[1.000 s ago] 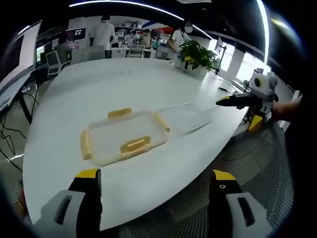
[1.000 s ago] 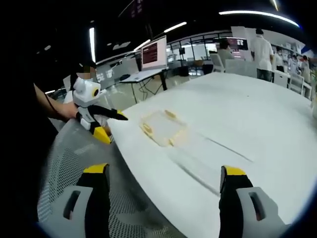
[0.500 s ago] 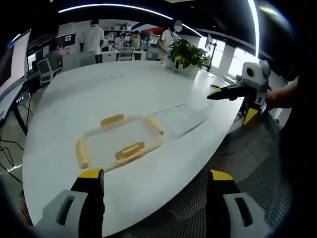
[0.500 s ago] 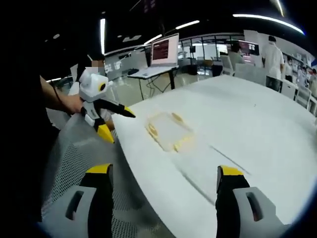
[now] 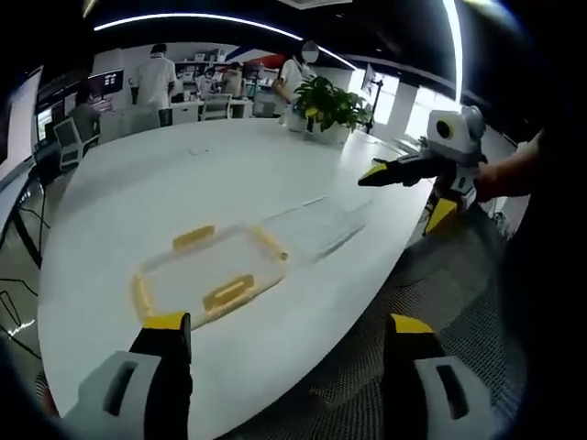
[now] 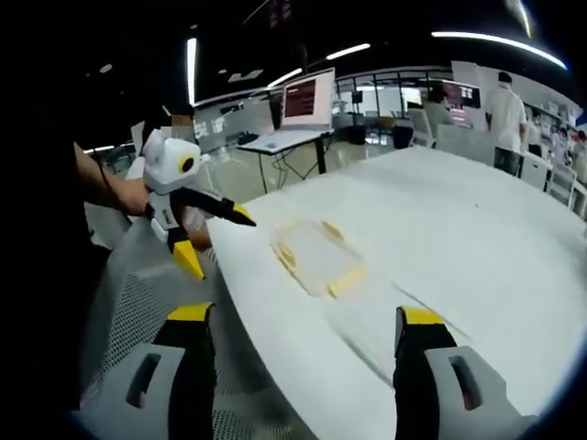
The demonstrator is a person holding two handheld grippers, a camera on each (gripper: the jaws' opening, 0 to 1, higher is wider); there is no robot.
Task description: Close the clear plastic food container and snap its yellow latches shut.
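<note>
Clear plastic with yellow latches marks the food container [image 5: 209, 268], which lies flat on the white table [image 5: 183, 183] near its curved edge; in the right gripper view the same container [image 6: 318, 258] is seen further off on the white top. Beside it, toward the right gripper, a clear flat lid [image 5: 316, 226] rests on the table, touching or just beside the container's rim; the join cannot be made out. The left gripper [image 5: 280, 344] is held off the table edge, above a grey mesh surface [image 5: 431, 302], with its two yellow-tipped jaws spread wide and nothing between them. The right gripper [image 6: 307, 339] is likewise held short of the table with its jaws wide apart and empty. In the left gripper view the right gripper is seen from the side, held in a hand [image 5: 495, 179] just above the far table edge, well apart from the container. A potted plant [image 5: 328, 105] stands at the far end of the table, and people [image 5: 151, 78] are seen standing beyond it.
</note>
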